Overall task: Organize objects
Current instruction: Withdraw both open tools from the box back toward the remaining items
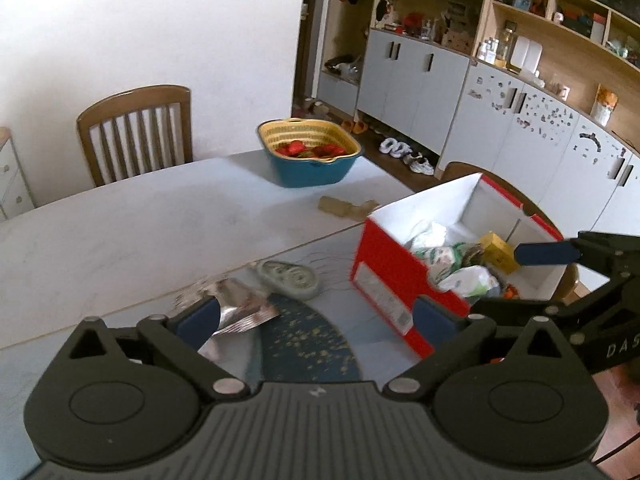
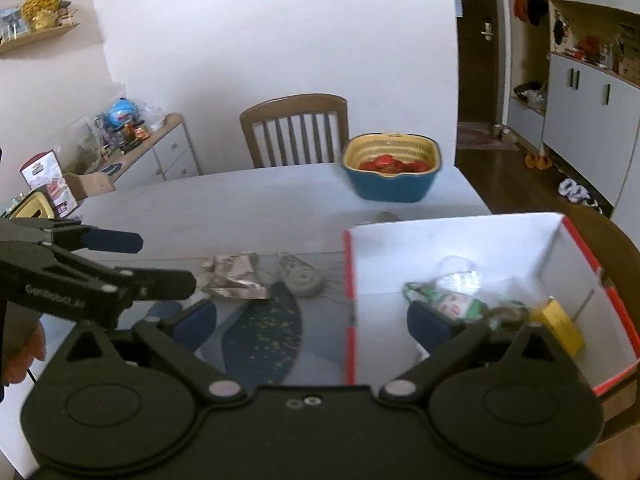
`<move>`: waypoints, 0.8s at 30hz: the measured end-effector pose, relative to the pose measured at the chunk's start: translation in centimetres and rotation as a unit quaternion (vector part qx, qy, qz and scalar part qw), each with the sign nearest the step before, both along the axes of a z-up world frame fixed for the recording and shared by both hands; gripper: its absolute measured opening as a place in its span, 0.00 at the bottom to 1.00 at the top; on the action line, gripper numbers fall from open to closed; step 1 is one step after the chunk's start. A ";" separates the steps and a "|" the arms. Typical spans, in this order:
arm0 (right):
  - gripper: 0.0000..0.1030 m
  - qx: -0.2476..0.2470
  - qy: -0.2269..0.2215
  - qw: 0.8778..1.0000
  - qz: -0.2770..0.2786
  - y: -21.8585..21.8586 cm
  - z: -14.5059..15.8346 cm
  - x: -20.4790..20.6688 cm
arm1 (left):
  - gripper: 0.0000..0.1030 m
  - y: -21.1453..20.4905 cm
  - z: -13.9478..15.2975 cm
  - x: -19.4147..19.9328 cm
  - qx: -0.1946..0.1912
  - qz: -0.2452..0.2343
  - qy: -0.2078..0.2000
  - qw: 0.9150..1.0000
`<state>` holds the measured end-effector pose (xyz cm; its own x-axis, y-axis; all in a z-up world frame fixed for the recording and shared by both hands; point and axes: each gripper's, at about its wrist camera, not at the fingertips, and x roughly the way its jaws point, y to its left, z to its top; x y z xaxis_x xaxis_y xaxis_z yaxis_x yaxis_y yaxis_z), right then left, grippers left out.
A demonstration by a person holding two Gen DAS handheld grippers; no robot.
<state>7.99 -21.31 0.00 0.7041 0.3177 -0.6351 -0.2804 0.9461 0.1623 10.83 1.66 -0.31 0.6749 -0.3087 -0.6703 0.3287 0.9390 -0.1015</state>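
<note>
A red cardboard box with a white inside [image 1: 396, 280] [image 2: 472, 248] stands on the table at the right. It holds a yellow packet [image 1: 498, 252] [image 2: 560, 326], green-and-white wrappers [image 1: 444, 256] [image 2: 456, 304] and white packets. A crumpled silver foil wrapper [image 1: 240, 308] [image 2: 234, 276] and a grey-green tape dispenser [image 1: 290, 278] [image 2: 300, 276] lie on the table left of the box. My left gripper [image 1: 316, 316] is open and empty, just above the foil wrapper. My right gripper [image 2: 316, 324] is open and empty over the box's left wall.
A blue basket with a yellow liner [image 1: 312, 152] [image 2: 392, 168] holds red items at the table's far side. A tan object [image 1: 344, 206] lies behind the box. A dark blue speckled mat [image 1: 308, 340] lies under the grippers. A wooden chair [image 1: 136, 128] stands behind the table.
</note>
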 end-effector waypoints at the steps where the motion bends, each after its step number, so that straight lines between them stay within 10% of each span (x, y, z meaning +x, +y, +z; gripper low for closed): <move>1: 0.99 -0.001 0.000 1.000 0.002 0.6 0.0 0.1 | 1.00 0.6 -0.2 -0.1 0.002 0.004 0.001 1.000; 24: 0.98 -0.031 0.031 0.998 0.039 9.8 -3.5 6.0 | 1.00 11.0 -8.4 -1.7 0.010 0.077 0.054 0.996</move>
